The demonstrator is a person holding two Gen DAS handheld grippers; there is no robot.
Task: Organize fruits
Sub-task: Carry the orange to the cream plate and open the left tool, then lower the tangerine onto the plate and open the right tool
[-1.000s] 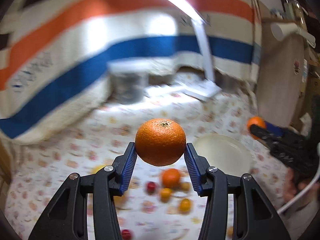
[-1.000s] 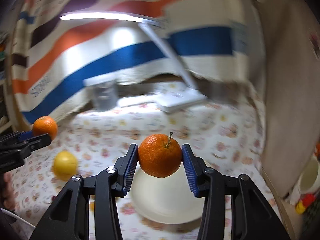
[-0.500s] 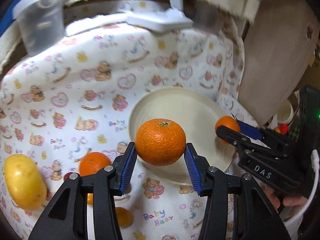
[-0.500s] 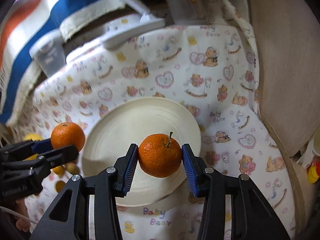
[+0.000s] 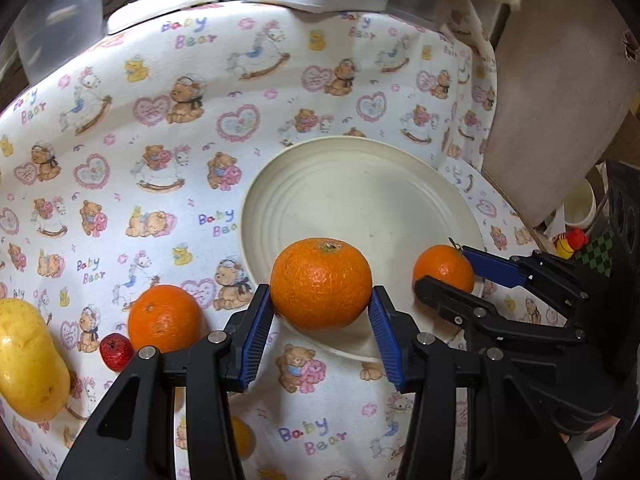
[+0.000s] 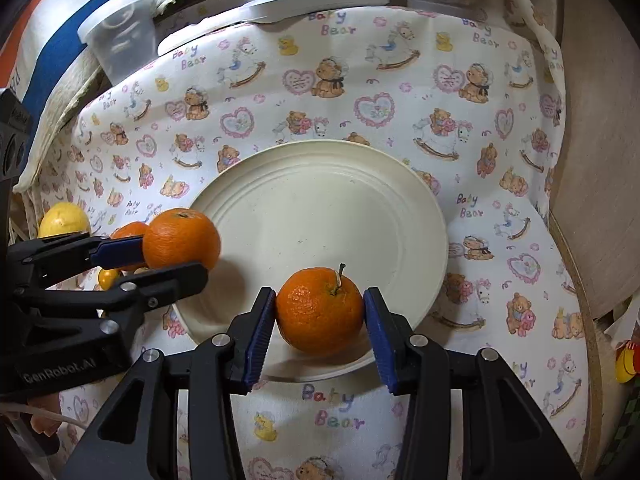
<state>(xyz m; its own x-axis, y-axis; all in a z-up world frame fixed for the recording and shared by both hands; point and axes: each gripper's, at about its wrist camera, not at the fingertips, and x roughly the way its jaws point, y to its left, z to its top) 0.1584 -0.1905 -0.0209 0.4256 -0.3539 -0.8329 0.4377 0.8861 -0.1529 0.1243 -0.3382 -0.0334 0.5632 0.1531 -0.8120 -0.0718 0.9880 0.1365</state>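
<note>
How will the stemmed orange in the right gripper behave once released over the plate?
The stemmed orange is round, so it will likely roll. The plate looks shallow, so its rim may barely stop it. Its firm-looking peel probably tolerates a short drop.

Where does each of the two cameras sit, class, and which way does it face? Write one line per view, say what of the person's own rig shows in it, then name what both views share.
Left wrist view: sits on the left gripper, looking forward and down at the plate; its own fingers clamp an orange, with the right gripper at right.
Right wrist view: sits on the right gripper, facing down at the plate; its fingers clamp a stemmed orange, with the left gripper at left.
Shared: plate, both held oranges, both grippers, bear-print cloth.
</note>
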